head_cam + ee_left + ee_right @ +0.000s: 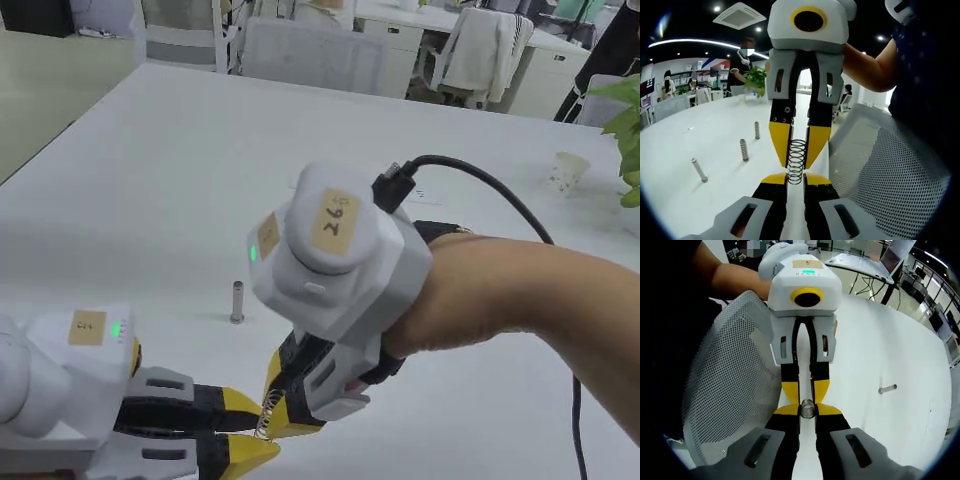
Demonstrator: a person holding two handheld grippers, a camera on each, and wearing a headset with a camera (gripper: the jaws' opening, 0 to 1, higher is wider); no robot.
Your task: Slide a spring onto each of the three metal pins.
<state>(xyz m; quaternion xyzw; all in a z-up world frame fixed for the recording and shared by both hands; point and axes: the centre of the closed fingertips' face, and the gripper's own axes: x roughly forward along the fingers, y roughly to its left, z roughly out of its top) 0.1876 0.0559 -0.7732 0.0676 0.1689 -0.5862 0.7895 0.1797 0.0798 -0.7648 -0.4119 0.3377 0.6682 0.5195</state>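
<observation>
Left gripper and right gripper both pinch one spring, partly hidden from me between their yellow jaws.

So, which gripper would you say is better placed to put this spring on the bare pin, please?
Probably the right gripper: the spring lies lengthwise between its jaws, and it points downward near the bare pin. The left gripper lies low, just meeting the spring's end.

Open-plan office, going by long white tables, mesh chair, laptop, plant, ceiling vent and strip light overhead.
</observation>
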